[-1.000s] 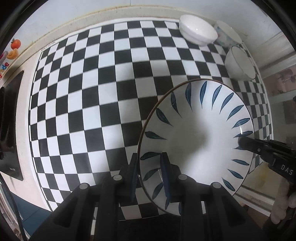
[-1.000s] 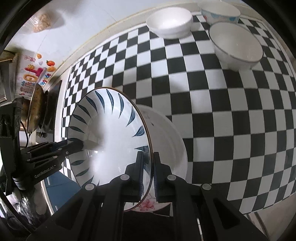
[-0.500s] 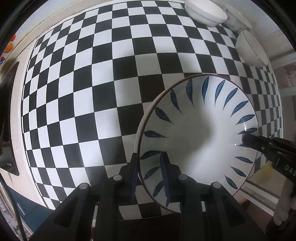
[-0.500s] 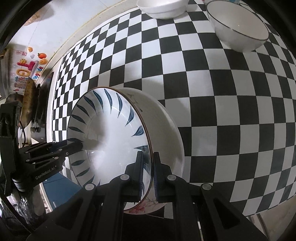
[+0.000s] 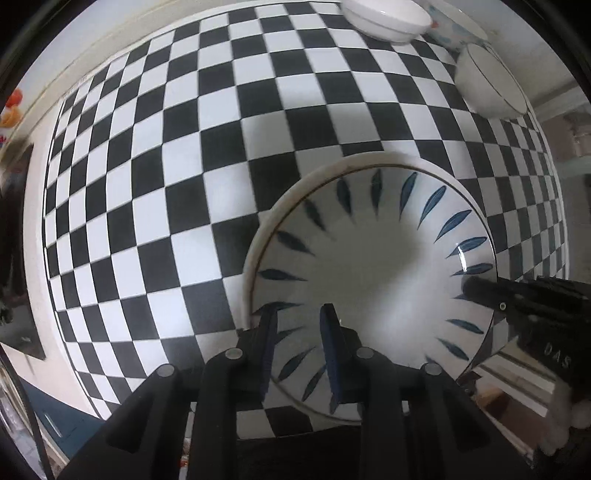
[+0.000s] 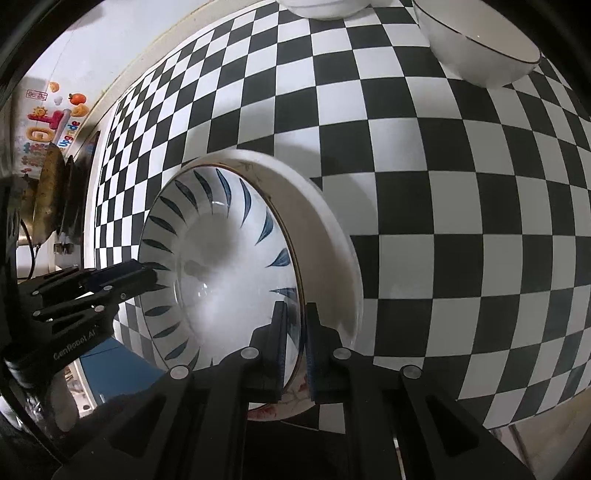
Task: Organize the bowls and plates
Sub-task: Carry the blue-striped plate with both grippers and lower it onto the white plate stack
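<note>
Together we held the blue-leaf plate (image 5: 373, 280) by opposite edges: our left gripper (image 5: 300, 328) had its jaws nearly closed, clamped over the near rim, and our right gripper (image 6: 295, 328) was pinched tight on the rim at the plate's right side. The plate sat tilted inside a wider white plate (image 6: 332, 236) lying on the checkered cloth (image 5: 184, 147). Three white bowls (image 5: 384, 16) stood well apart at the far right corner.

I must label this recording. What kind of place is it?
Probably a home kitchen or dining corner: a checkered tablecloth, crockery such as the blue-leaf plate and white bowls, and dark cookware at the side.
</note>
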`<state>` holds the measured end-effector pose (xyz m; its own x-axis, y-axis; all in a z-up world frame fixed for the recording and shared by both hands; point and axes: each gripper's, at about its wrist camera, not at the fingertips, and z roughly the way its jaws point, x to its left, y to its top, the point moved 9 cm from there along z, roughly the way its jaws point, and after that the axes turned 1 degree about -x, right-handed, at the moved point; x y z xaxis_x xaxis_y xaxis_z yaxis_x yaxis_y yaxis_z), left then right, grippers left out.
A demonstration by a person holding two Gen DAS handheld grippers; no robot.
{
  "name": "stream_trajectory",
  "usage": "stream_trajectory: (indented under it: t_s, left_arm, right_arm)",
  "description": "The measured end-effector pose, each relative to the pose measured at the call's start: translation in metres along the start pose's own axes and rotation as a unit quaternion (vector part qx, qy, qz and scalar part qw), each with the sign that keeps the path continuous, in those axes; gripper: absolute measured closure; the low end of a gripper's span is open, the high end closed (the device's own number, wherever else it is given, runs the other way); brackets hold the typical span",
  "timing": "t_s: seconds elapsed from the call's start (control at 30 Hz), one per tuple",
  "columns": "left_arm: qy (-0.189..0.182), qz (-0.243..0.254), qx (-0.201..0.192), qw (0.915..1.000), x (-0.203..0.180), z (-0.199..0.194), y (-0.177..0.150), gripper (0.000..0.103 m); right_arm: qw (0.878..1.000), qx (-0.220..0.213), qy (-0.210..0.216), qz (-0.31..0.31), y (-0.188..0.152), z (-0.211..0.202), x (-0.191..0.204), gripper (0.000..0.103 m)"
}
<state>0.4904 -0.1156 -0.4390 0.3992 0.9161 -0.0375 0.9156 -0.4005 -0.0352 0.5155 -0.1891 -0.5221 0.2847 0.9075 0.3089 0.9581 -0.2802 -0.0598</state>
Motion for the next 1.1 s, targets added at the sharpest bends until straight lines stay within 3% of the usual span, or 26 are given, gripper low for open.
stream_trajectory:
  t_s: [0.33,0.57,0.83,1.1]
  left_arm:
    - [0.014,0.009,-0.003,0.9999,-0.026,0.002,-0.010,0.082]
    - [0.013,-0.002,-0.026,0.9996,-0.027,-0.025,-0.008,0.081]
    - [-0.008,-0.024,-0.043,0.9988,-0.012,-0.082,-0.014,0.080]
    - [-0.026,-0.021,-0.053,0.9980,0.001,-0.125,-0.032,0.080]
  right_arm:
    - [1.000,0.009,-0.023,0.019,-0.008,0.007,-0.001,0.092]
    - [0.998,-0.009,-0.062,0.022,-0.009,-0.003,0.003,0.091]
    - [0.993,-0.068,-0.093,0.013,-0.016,-0.070,0.036,0.091]
    - [0.990,-0.105,-0.096,0.013,-0.028,-0.134,0.068,0.091]
